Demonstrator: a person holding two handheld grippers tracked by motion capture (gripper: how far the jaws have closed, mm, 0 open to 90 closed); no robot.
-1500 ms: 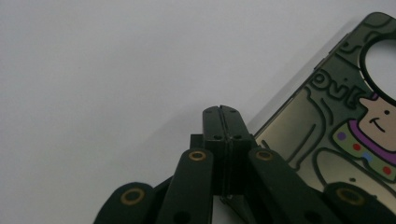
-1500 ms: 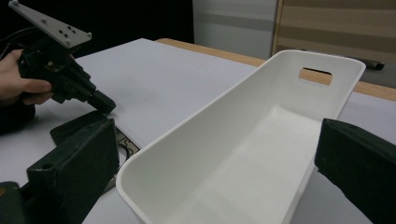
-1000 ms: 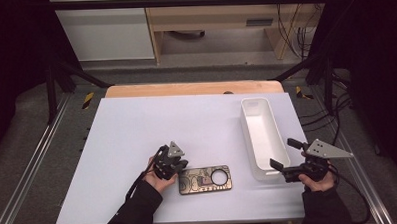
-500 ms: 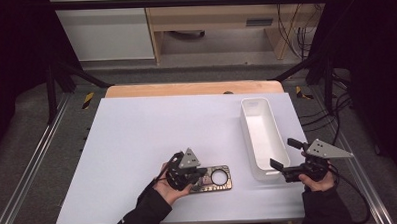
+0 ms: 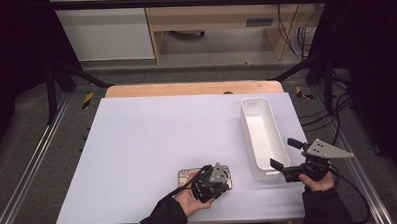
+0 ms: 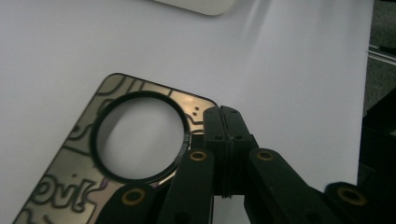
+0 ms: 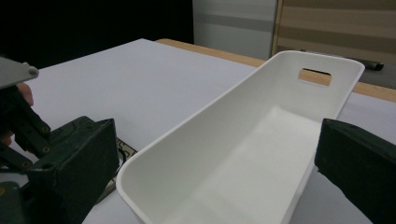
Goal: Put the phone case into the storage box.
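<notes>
Near the front edge of the white table point(image 5: 152, 133), my left gripper point(image 5: 212, 180) sits clenched, jaws pressed flat together, its tips over the corner of a gold-toned plate point(image 6: 93, 154) with a round black-rimmed opening point(image 6: 140, 135), which lies flat on the table beside the near end of a long white bin point(image 5: 260, 135). My right gripper point(image 5: 288, 159) hangs at that bin's near end, jaws spread wide with one on either side of it, grasping nothing.
</notes>
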